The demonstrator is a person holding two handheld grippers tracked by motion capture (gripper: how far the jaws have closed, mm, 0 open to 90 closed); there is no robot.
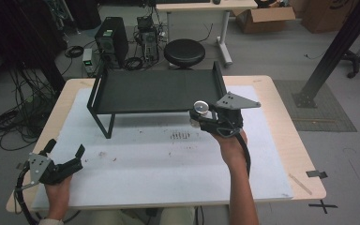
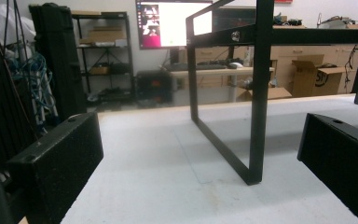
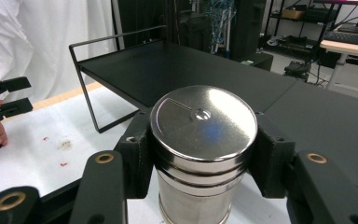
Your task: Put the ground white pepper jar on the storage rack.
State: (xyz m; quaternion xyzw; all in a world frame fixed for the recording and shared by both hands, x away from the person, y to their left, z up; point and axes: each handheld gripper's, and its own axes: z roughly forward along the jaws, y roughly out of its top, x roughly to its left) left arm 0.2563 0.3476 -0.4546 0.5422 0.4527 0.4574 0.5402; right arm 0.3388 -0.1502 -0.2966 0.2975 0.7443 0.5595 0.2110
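Observation:
My right gripper (image 1: 199,115) is shut on a shiny metal canister (image 3: 200,154) with a flat round lid (image 1: 200,107), held upright just in front of the black shelf (image 1: 157,89), near its right end. In the right gripper view the two jaws clamp the canister's sides below the lid. My left gripper (image 1: 65,151) rests low at the table's front left, open, with nothing between its fingers (image 2: 56,163). In the left gripper view the shelf's black leg frame (image 2: 254,107) stands ahead on the white mat.
A white mat (image 1: 159,154) covers most of the wooden table (image 1: 281,108). Dark smudges (image 1: 182,135) mark the mat's middle. Beyond the table stand a round black stool (image 1: 184,52), a computer tower (image 1: 110,40) and cables on the floor.

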